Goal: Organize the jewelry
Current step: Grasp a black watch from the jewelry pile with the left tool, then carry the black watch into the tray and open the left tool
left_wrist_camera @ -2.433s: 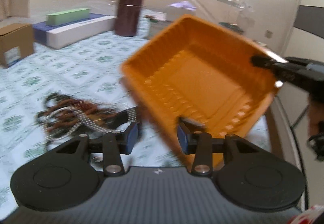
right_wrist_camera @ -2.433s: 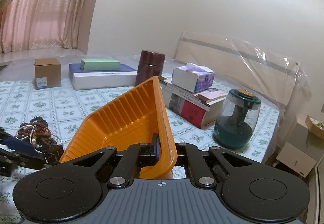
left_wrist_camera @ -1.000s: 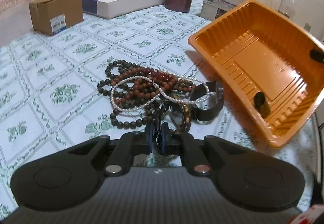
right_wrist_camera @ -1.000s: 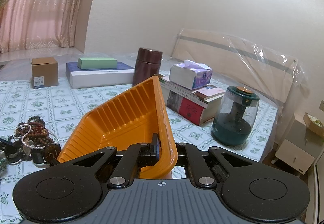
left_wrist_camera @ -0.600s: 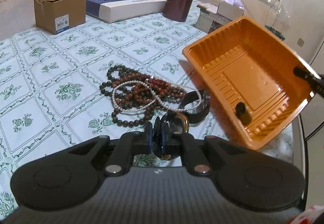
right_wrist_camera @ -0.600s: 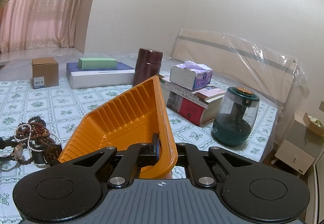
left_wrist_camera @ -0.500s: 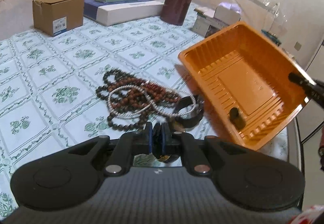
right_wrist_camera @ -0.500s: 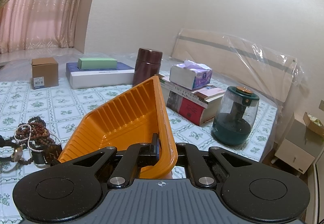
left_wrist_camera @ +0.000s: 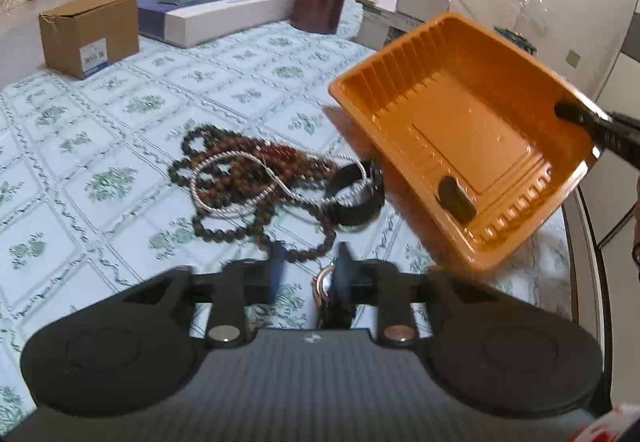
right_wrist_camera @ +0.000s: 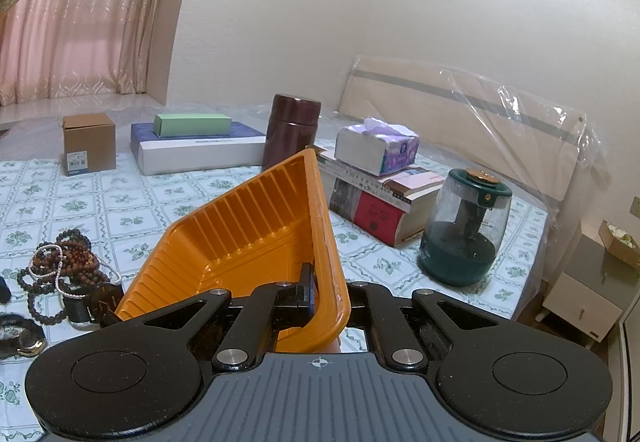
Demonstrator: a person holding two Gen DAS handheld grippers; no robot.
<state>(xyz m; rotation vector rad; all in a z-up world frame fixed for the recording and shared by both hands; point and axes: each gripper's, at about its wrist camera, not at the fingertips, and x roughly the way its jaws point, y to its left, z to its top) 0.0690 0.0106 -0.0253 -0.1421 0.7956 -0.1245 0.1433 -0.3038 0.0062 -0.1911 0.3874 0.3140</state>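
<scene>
**Tray tilted, watch under my left fingers**

My right gripper [right_wrist_camera: 320,296] clamps the orange tray [left_wrist_camera: 460,146] at right of frame — tilted. Beads [left_wrist_camera: 256,182] lie centre. My left gripper [left_wrist_camera: 308,270] stands parted — a watch [left_wrist_camera: 325,284] just beneath.

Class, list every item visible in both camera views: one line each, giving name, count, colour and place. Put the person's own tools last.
Orange tray: one, held tilted above the tablecloth.
Small dark item: one, inside the tray.
Bead strands: several, brown, dark and pearl, tangled left of tray.
Black watch: one, beside beads.
Gold-rimmed watch: one, near the left tongs.
Cardboard box: one, brown, rear.
Flat box: one, white-blue, rear.
Green box: one, atop it.
Canister: one, maroon.
Tissue pack: one, on books.
Jar: one, dark green.
Left tongs: open.
Right tongs: gripping tray rim.
</scene>
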